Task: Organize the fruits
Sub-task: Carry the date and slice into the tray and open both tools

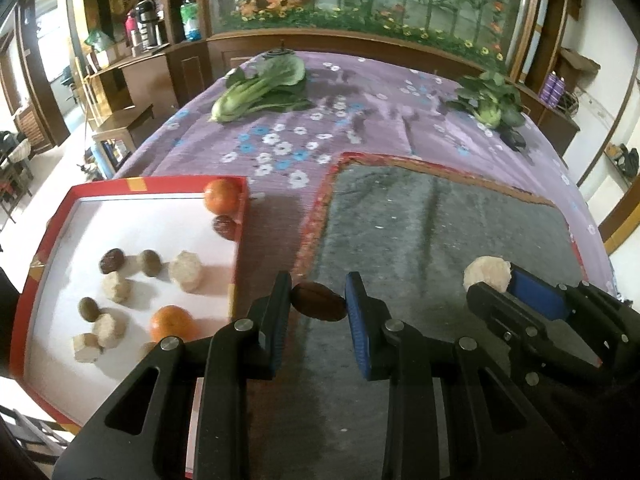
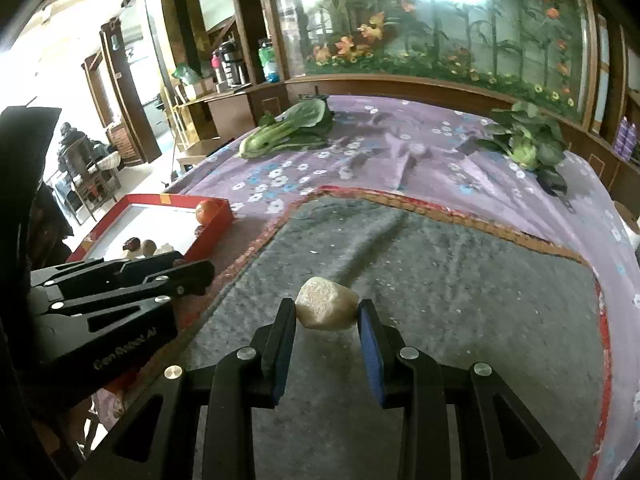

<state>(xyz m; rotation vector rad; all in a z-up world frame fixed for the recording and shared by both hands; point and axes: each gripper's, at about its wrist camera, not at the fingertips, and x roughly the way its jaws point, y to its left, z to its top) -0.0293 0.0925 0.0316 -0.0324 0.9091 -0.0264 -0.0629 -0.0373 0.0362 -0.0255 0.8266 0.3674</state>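
Observation:
My left gripper is shut on a dark brown date, held above the grey mat just right of the red tray. The tray's white floor holds two oranges, dark dates and several pale peeled pieces. My right gripper is shut on a pale beige peeled fruit over the same mat. In the left wrist view the right gripper shows at the right with that pale fruit. The left gripper lies at the left in the right wrist view.
A purple flowered cloth covers the table. One bok choy lies at its far left and another leafy green at the far right. A wooden cabinet with a flower mural stands behind. The table's left edge drops to the floor beside the tray.

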